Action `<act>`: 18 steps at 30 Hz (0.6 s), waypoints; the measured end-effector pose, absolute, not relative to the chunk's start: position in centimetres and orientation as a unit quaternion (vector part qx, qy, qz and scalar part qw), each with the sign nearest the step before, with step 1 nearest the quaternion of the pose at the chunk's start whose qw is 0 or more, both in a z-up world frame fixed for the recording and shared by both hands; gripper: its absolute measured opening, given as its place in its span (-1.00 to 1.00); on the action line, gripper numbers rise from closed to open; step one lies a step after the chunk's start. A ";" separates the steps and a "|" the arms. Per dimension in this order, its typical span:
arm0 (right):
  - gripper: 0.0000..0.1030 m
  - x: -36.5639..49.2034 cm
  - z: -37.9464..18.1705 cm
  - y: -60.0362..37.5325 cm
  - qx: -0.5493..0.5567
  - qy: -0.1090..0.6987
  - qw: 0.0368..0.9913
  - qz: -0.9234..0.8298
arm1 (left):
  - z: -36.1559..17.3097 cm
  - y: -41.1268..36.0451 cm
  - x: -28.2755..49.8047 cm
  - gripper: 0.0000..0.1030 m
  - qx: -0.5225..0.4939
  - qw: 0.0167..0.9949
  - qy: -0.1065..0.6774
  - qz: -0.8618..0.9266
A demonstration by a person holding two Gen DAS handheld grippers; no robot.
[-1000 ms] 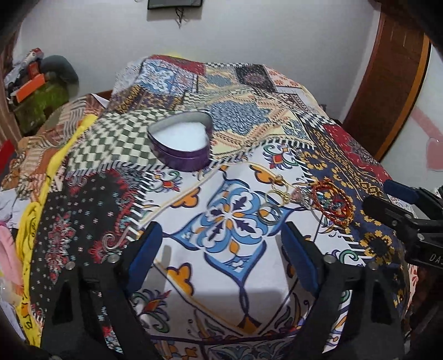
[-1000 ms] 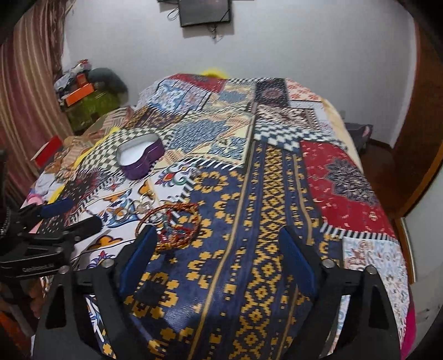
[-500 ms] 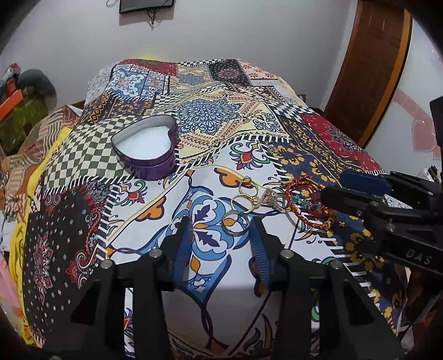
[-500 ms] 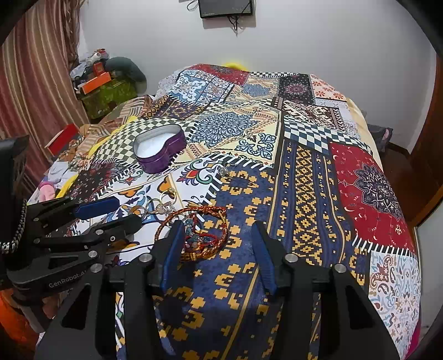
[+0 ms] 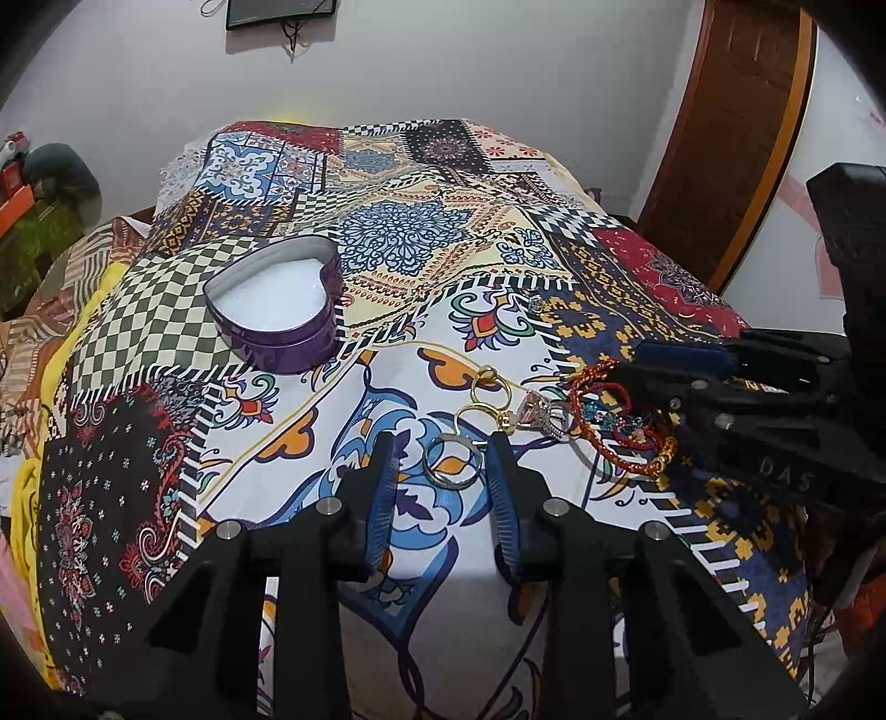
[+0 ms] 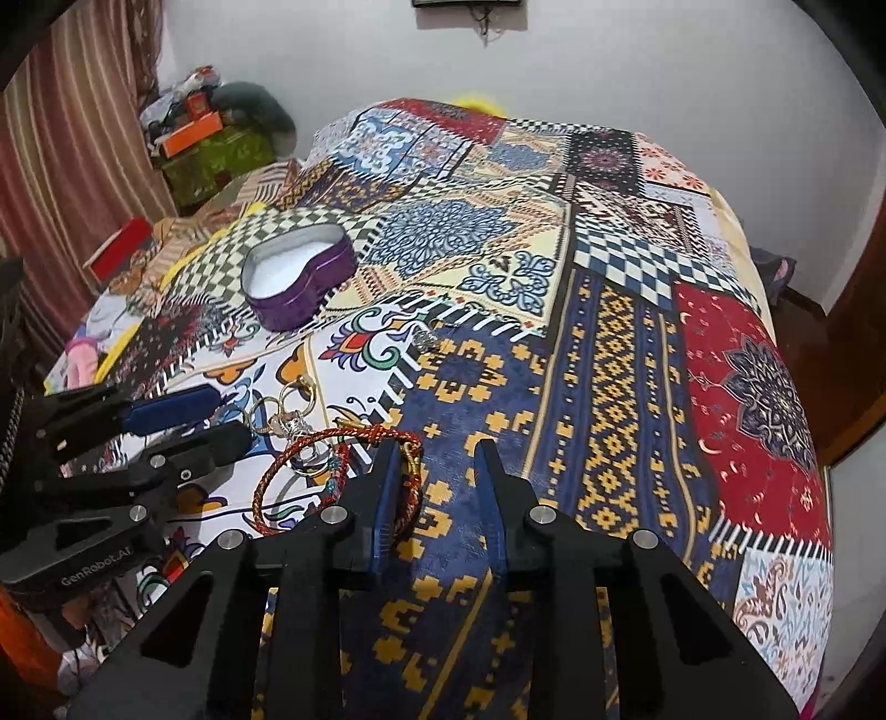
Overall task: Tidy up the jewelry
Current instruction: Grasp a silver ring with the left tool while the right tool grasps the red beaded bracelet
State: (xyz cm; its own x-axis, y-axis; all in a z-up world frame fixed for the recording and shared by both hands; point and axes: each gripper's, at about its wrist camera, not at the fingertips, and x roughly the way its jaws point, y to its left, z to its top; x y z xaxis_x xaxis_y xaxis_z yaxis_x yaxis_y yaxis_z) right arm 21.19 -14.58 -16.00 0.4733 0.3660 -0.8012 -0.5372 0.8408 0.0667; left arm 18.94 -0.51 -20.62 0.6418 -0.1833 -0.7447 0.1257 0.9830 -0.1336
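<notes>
A patchwork bedspread (image 5: 387,260) of checks, florals and blue-and-gold geometric panels covers a bed that fills most of both views. Behind it stands a plain white wall (image 5: 443,66) with a dark screen (image 5: 279,11) mounted high, and a brown wooden door (image 5: 731,138) to the right of the bed. A striped curtain (image 6: 61,166) and a pile of clutter (image 6: 216,133) sit off the bed's left side.

A purple heart-shaped tin (image 5: 277,310) rests open on the checked patch, holding only white padding.

The jewelry lies on the bedspread nearer than the tin: a silver ring (image 5: 451,468), gold rings (image 5: 487,387), a stone-set ring (image 5: 540,415) and red braided bracelets (image 5: 620,426).

The left gripper (image 5: 443,443) is closing, the silver ring between its fingers, not yet pinched. The right gripper (image 6: 434,459) is closing too, its left finger over the bracelet's edge, with only cloth in the gap.
</notes>
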 end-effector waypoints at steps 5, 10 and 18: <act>-0.79 21.0 -16.2 -14.1 -0.116 0.434 0.849 0.279 | -20.7 -0.8 19.0 -0.59 -0.031 0.907 0.410 -0.093; -0.89 21.2 -16.2 -14.4 -0.095 0.433 0.849 0.288 | -20.6 -0.6 18.9 -0.59 -0.046 0.906 0.409 -0.098; -0.91 20.9 -14.9 -15.4 -0.066 0.424 0.860 0.276 | -19.5 -0.1 18.0 -0.59 -0.057 0.910 0.400 -0.091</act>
